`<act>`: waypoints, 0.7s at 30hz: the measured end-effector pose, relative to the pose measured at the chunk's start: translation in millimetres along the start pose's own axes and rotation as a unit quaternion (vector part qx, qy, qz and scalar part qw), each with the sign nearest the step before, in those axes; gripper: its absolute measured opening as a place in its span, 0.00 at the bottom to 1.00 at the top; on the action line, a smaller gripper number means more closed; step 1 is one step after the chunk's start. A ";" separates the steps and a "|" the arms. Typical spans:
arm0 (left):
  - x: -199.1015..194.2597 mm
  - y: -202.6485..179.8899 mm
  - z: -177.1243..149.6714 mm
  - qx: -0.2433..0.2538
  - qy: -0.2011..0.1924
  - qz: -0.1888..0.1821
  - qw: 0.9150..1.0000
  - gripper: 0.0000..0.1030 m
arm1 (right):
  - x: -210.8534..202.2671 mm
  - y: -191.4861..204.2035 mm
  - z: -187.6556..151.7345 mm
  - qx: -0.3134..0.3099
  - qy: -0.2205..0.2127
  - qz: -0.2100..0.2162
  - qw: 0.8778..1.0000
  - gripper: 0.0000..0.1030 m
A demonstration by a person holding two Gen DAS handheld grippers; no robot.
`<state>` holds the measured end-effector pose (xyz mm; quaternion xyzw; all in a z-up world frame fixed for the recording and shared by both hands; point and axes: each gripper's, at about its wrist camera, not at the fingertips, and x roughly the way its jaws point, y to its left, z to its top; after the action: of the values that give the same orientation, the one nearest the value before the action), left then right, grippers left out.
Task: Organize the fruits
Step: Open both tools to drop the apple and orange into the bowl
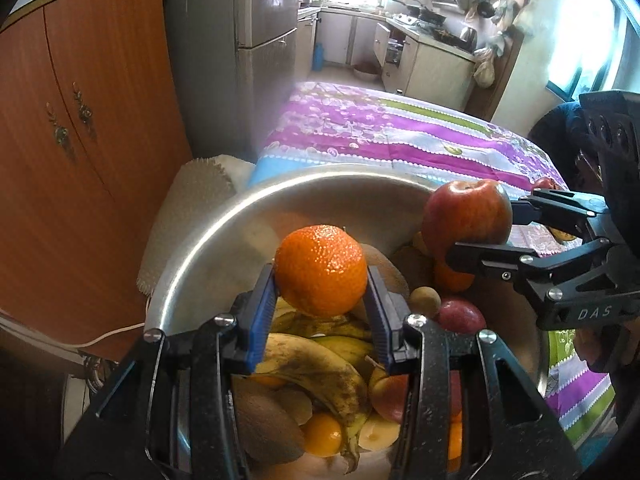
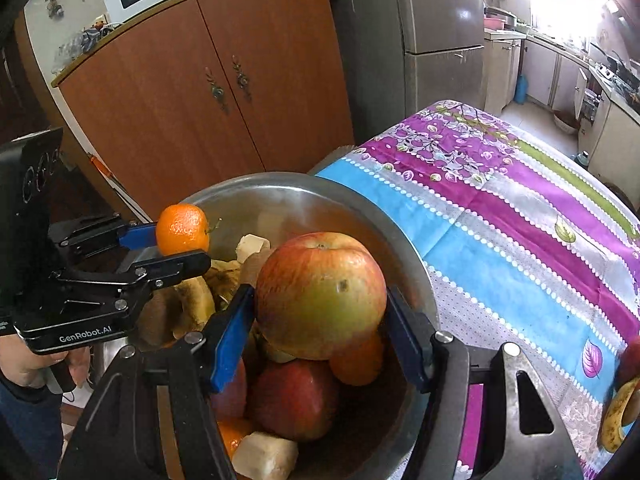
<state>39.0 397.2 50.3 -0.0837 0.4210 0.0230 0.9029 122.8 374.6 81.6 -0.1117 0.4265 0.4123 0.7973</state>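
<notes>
left gripper (image 1: 320,280) pinches orange (image 1: 321,270) above steel bowl (image 1: 192,248) | right gripper (image 2: 320,320) clamps apple (image 2: 321,294) over it | bowl on striped floral tablecloth (image 2: 520,216) | wooden cabinet (image 2: 208,92), fridge (image 2: 440,40), kitchen behind

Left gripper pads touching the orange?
Touching. The left wrist view shows both blue pads pressed against the sides of the orange, held by the left gripper above the bowl.
</notes>
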 end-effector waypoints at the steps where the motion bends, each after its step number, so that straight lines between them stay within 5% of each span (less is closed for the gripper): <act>1: 0.7 1.2 -0.7 -0.002 0.002 0.001 1.000 0.43 | 1.5 0.7 -0.1 -0.001 0.001 0.000 1.000 0.66; 6: 2.1 1.8 1.0 -0.004 0.000 0.005 1.000 0.48 | 5.9 0.9 -0.2 0.000 0.005 0.000 1.000 0.66; 13: 2.5 1.0 2.0 -0.005 -0.006 0.014 1.000 0.68 | 5.8 -0.9 -1.3 0.001 -0.001 0.002 1.000 0.66; 21: 1.9 1.4 2.9 -0.012 -0.011 0.017 1.000 0.71 | -23.0 11.5 4.8 -0.020 -0.044 -0.011 0.999 0.68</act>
<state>42.3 399.0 50.6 -0.0866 0.4118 0.0444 0.9060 110.2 371.6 104.3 -0.1142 0.3812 0.4161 0.8176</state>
